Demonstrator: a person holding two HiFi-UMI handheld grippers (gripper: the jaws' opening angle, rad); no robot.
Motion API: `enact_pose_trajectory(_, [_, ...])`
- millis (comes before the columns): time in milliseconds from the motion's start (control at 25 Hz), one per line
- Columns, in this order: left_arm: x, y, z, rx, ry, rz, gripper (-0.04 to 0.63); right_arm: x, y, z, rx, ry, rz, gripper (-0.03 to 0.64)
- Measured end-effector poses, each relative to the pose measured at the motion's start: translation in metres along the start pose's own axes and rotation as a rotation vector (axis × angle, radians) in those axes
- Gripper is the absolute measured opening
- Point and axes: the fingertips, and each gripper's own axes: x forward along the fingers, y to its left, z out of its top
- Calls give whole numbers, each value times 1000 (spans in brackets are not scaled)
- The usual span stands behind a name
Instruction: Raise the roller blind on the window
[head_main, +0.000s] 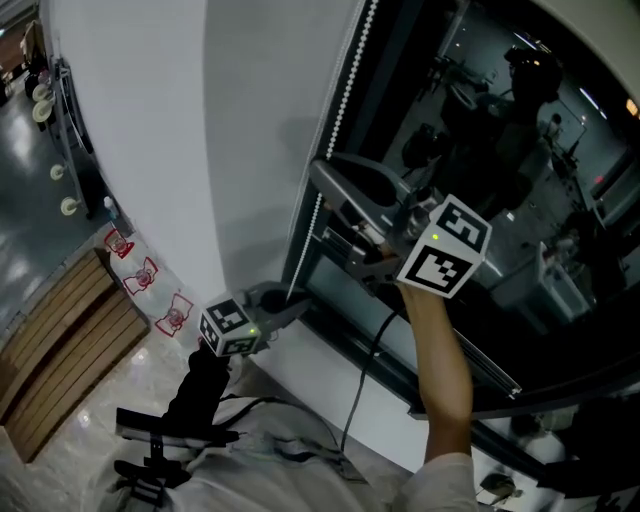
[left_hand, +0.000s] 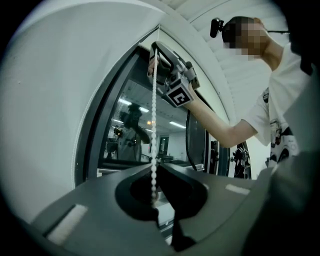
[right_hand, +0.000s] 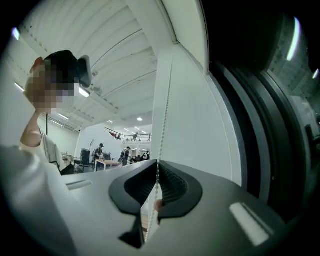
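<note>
A white bead chain (head_main: 340, 110) hangs along the dark window frame (head_main: 300, 240), between the white wall (head_main: 180, 120) and the glass. My right gripper (head_main: 322, 180) is the upper one and is shut on the chain; in the right gripper view the chain (right_hand: 165, 100) runs down into the closed jaws (right_hand: 157, 167). My left gripper (head_main: 298, 300) holds the same chain lower down, near the sill. In the left gripper view the chain (left_hand: 153, 110) drops from the right gripper (left_hand: 167, 62) into the shut jaws (left_hand: 155, 167). The blind's fabric is not clearly visible.
The dark window glass (head_main: 480, 150) reflects the room. A black cable (head_main: 360, 390) hangs below the sill. On the floor at left are wooden boards (head_main: 60, 340) and a black stand (head_main: 160, 440). People stand at desks far off (right_hand: 100, 155).
</note>
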Motion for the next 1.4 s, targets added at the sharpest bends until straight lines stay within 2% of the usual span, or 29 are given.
enact_pose_trajectory(200, [0,1,7,9,-21,-5,0,-5,2,-55,46,82,-13,14])
enact_pose_trajectory(480, [-2,1,10,12,-24,1,0,-19,12,-159,181,221,-21,14])
enact_pose_trajectory(680, [-2,3,2,26,6,5,0,-32,18,-209,251,276,-39,14])
enact_pose_trajectory(880, [-2,1,1,11,2,0,0,-35,19,-207,259,263,-28,15])
enact_pose_trajectory(1000, [-1,0,5,9,-5,-3,0,-35,21,-198,228,252,-20,20])
enact_pose_trajectory(1080, [-1,0,4,8,-4,-3,0,-32,22,-189,204,246,-5,49])
enact_pose_trajectory(1160, [-1,-1,2,6,-2,-4,0,-28,21,-169,193,205,10,74])
enact_pose_trajectory(1400, [-2,1,-1,9,-2,0,0,-7,13,-87,119,86,52,75])
